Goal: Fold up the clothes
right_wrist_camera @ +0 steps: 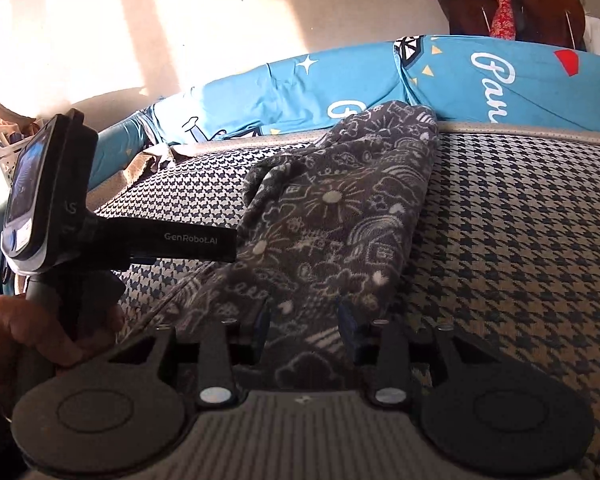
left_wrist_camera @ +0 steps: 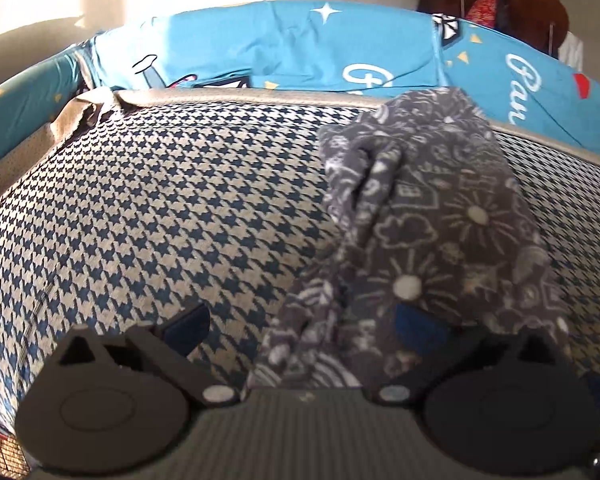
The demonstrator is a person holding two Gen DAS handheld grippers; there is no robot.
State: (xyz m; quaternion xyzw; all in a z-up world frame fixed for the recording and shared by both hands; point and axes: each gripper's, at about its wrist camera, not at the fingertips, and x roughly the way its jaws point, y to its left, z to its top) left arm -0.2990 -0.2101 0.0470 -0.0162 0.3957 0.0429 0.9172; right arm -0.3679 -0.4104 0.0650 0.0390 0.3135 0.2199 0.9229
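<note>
— Garment (right_wrist_camera: 332, 216) on bed (right_wrist_camera: 520, 240), grey, patterned, bunched lengthwise from near edge toward far blue pillows (right_wrist_camera: 480, 76). Folded yet?

— Only roughly gathered; no neat fold showing. Probably early in task, flattening and folding still to do.

— Right gripper (right_wrist_camera: 306, 322)?

— Apart, cloth lying between pads, no visible pinch.

— Left gripper (left_wrist_camera: 300, 320)?

— Wide apart, near end of cloth draped over right finger (left_wrist_camera: 416, 324), nothing clamped. Seen left of garment from right wrist.
</note>
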